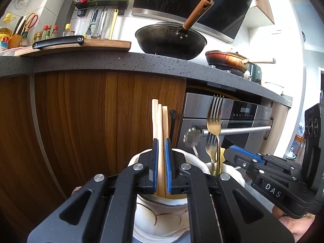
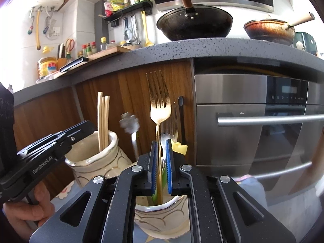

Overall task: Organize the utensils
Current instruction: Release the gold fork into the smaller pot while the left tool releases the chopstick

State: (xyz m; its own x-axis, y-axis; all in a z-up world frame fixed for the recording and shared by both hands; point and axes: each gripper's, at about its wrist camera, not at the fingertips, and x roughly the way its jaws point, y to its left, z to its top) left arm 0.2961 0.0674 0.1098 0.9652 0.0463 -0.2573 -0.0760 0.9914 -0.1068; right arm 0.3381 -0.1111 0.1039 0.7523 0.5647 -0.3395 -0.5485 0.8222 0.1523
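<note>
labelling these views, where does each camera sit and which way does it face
Left wrist: on the left gripper, facing the cabinets; shut on a chopstick above a ceramic jar; right gripper alongside.
Right wrist: on the right gripper, facing the oven; shut on a gold fork; a hand shows.
Shared: wok, chopsticks, forks.

Mounted low on each gripper, close behind two cream holders [image 1: 162,212] [image 2: 162,218], facing the far cabinet fronts. Shared: chopsticks [image 1: 160,125] [image 2: 103,119], gold fork [image 1: 214,117] [image 2: 159,105], wok [image 1: 170,40] [image 2: 194,23], oven [image 1: 232,121] [image 2: 253,121].

Open space above both jars [image 2: 95,158]; cabinet front [image 2: 129,93] blocks close behind them.
</note>
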